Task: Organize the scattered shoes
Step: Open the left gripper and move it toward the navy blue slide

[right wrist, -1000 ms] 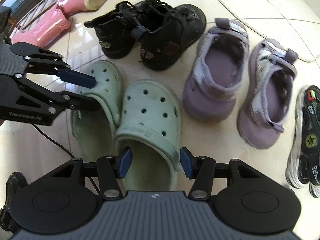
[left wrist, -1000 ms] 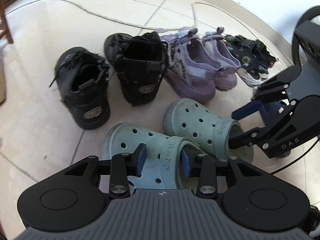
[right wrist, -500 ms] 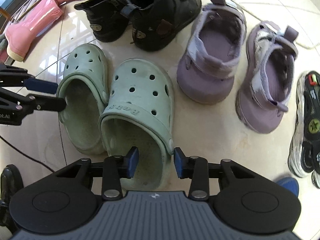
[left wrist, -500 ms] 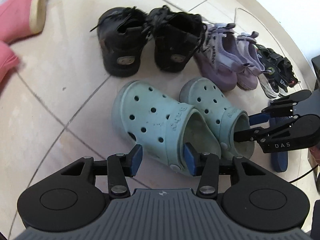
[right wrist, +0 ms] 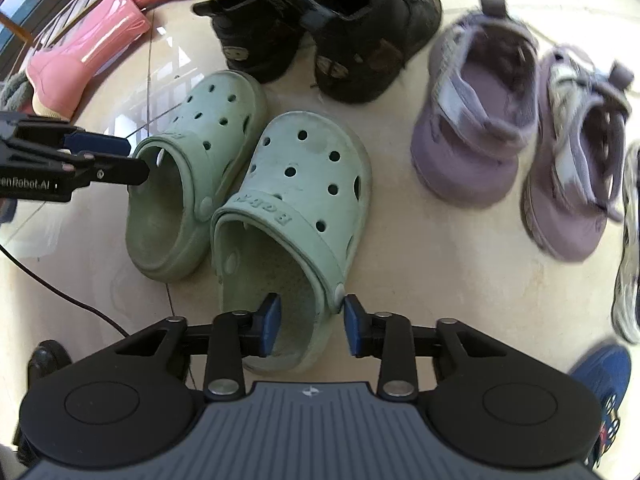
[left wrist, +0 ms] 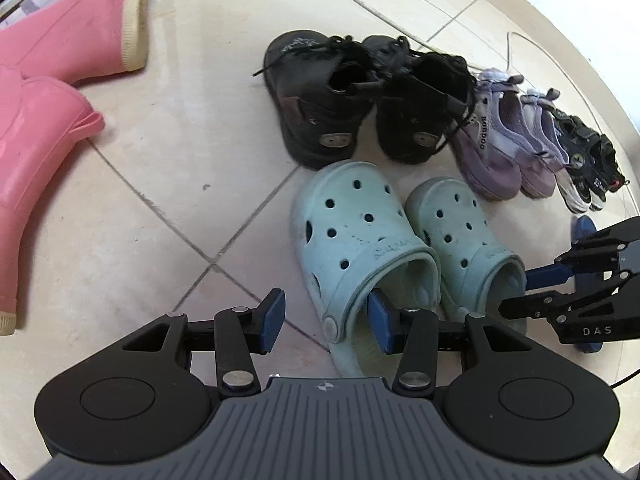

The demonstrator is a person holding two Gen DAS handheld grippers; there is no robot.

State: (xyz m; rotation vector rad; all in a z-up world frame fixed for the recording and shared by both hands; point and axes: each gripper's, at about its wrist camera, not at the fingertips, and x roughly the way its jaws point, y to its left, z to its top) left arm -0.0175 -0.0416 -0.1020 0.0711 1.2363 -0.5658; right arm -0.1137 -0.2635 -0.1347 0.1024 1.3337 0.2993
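Note:
Two mint-green clogs lie side by side, toes toward the black boots. My left gripper [left wrist: 326,320] straddles the left wall of the left clog [left wrist: 360,232]: one pad is inside the heel opening, the other stands outside with a gap, so it is open. It shows in the right wrist view as the left gripper [right wrist: 128,158] at the left clog [right wrist: 208,120]. My right gripper [right wrist: 310,322] straddles the right wall of the right clog [right wrist: 308,160]. Its jaws are closing and the pads are not pressing. The right gripper [left wrist: 520,290] reaches the right clog [left wrist: 460,232] from the right.
Behind the clogs stand a pair of black boots [left wrist: 360,108], purple sandals [right wrist: 480,120] and black-and-white sandals [left wrist: 588,168] in a row. Pink rain boots [left wrist: 48,80] lie at the left. A blue shoe [right wrist: 600,372] is near right. A cable [left wrist: 400,4] runs along the floor by the wall.
The left clog has swung round to lie parallel beside the right one. My left gripper shifted from its strap to its left wall. My right jaws have narrowed around the right clog's wall.

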